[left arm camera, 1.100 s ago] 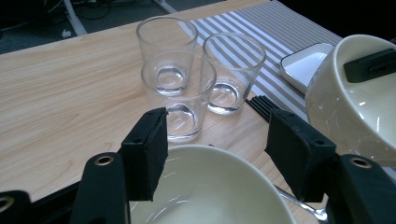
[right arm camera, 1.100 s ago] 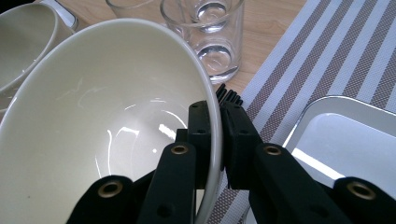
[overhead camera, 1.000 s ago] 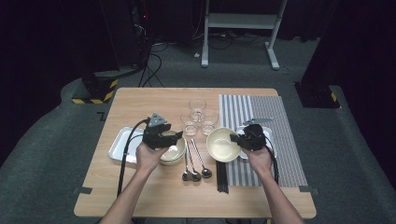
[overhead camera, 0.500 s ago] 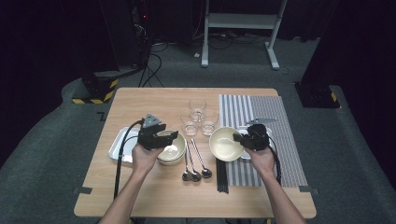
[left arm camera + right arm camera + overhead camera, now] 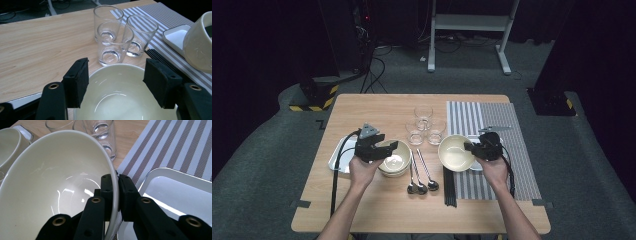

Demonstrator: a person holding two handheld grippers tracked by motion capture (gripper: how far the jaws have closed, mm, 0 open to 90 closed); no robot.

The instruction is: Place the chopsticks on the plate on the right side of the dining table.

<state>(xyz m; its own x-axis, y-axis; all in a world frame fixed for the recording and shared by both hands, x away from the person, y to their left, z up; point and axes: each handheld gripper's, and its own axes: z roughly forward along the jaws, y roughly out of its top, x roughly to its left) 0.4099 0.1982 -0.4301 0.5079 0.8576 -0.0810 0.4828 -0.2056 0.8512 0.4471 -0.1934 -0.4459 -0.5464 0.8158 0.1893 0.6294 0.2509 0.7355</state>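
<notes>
Open left gripper (image 5: 116, 75) over a cream bowl (image 5: 120, 95), three glasses (image 5: 112, 45) just beyond.

Overhead light falls brightly on the tabletop (image 5: 377, 112), while the room at the frame's top and sides sinks into near black. White glare streaks the held bowl (image 5: 50, 182). The high view is soft; both gripper views are sharper.

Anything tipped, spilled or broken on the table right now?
Nothing spilled or broken. The one thing off level is the cream bowl pinched by its rim in the right gripper, tilted over the striped mat. The three glasses stand upright and empty, and the spoons lie side by side.
</notes>
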